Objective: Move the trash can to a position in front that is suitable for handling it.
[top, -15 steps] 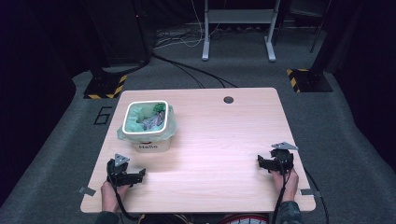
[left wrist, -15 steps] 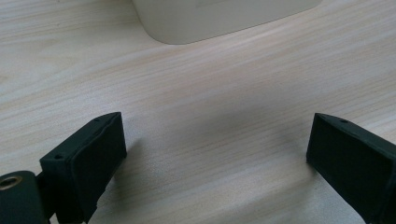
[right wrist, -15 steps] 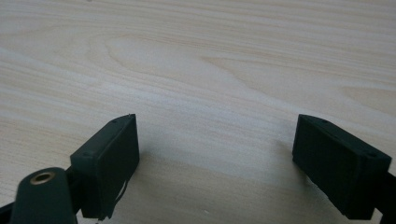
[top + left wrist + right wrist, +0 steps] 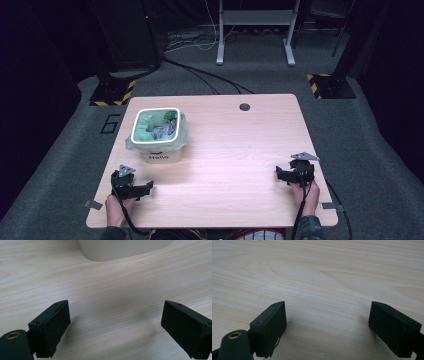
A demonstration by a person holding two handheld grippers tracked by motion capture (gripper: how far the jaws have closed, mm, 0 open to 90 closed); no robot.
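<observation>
- The left claw [image 4: 145, 188] rests low over the desk [image 4: 230, 150], its jaws spread wide with nothing between them. In the left gripper view the same left claw [image 4: 115, 327] frames bare wood grain.
- The right claw [image 4: 280, 173] is also spread wide and empty, set well to the right of the bin. In the right gripper view the right claw [image 4: 328, 326] frames bare desk wood.
- A person's hands hold both tools from the near edge of the desk; the left hand [image 4: 117, 205] sits just in front of the bin, the right hand [image 4: 305, 195] far across from it.
- The white bin [image 4: 156, 135] stands upright on the desk, just beyond the left claw and apart from it. Its lower wall also fills the top of the left gripper view [image 4: 120, 250].
- The bin is a small square tub with rounded corners and a white rim. A pale green liner bag [image 4: 131, 143] is folded out over its rim, and crumpled green and grey scraps [image 4: 160, 127] lie inside. The front wall carries the word "Hello".
- Judged from this, the work is at its start: nothing is gripped yet. The next move likely calls for the left claw to travel forward to the bin's rim or liner edge and line up its jaws there.
</observation>
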